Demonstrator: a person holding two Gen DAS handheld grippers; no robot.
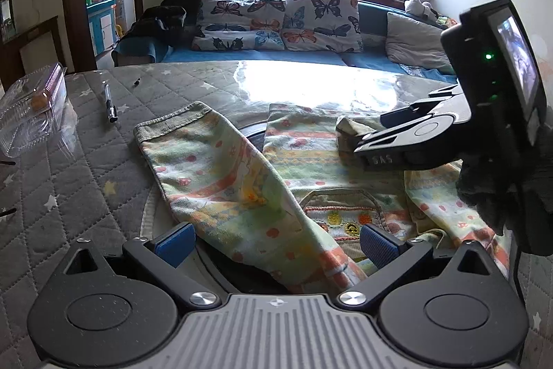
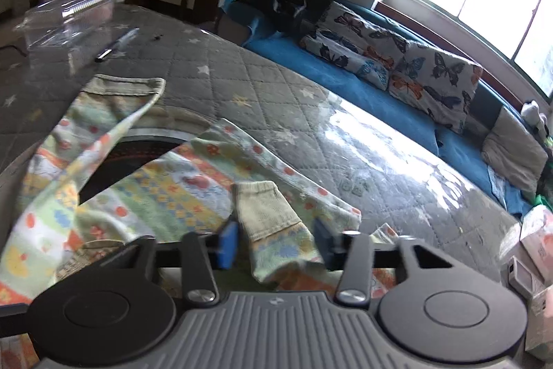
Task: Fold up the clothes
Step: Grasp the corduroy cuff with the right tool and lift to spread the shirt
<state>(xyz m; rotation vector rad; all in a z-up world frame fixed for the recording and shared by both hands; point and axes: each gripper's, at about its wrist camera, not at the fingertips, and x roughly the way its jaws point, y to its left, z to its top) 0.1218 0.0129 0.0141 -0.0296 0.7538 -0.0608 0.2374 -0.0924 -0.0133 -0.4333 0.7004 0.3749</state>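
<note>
A child's pastel striped garment [image 1: 311, 168] with ribbed beige cuffs lies spread on the quilted table, also in the right wrist view [image 2: 166, 192]. One sleeve [image 1: 221, 175] lies diagonally across it. My left gripper [image 1: 274, 242] is open just above the garment, with that sleeve between its blue pads. My right gripper [image 2: 274, 242] is open around the other sleeve's beige cuff [image 2: 262, 206], which is folded over the body. It shows in the left wrist view [image 1: 359, 140] at the right, at that cuff.
A clear plastic box [image 1: 31, 106] and a pen [image 1: 110, 102] lie on the grey quilted table cover [image 1: 69, 182] at the left. A blue sofa [image 1: 311, 57] with butterfly cushions stands behind the table. Boxes [image 2: 532, 251] sit off the table's right end.
</note>
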